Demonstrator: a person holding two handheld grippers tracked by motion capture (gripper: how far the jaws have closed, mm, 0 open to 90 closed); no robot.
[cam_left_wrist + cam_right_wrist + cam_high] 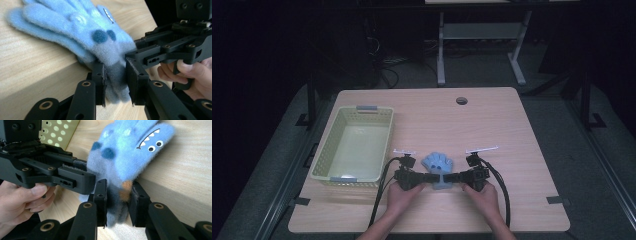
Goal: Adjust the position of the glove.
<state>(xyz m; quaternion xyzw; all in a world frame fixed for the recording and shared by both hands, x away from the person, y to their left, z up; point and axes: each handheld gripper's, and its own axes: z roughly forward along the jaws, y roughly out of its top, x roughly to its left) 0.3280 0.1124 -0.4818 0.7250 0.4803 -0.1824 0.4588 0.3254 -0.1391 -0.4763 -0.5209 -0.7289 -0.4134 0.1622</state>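
Between both tools' (439, 177) jaws, glove (438, 163) cuff.

My table (492, 130) is pale wood grain with rounded corners and 1 round cable hole (461, 100) near its far edge. On it lie 2 things: a pale green perforated basket (323, 155) along its left side and a fuzzy blue glove (438, 163) near the front middle.

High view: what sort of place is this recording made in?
Probably a lab or workshop set up for recording: a lone wooden table on grey floor in a dark room, another bench frame behind, cables on the floor, and a basket and glove laid out.
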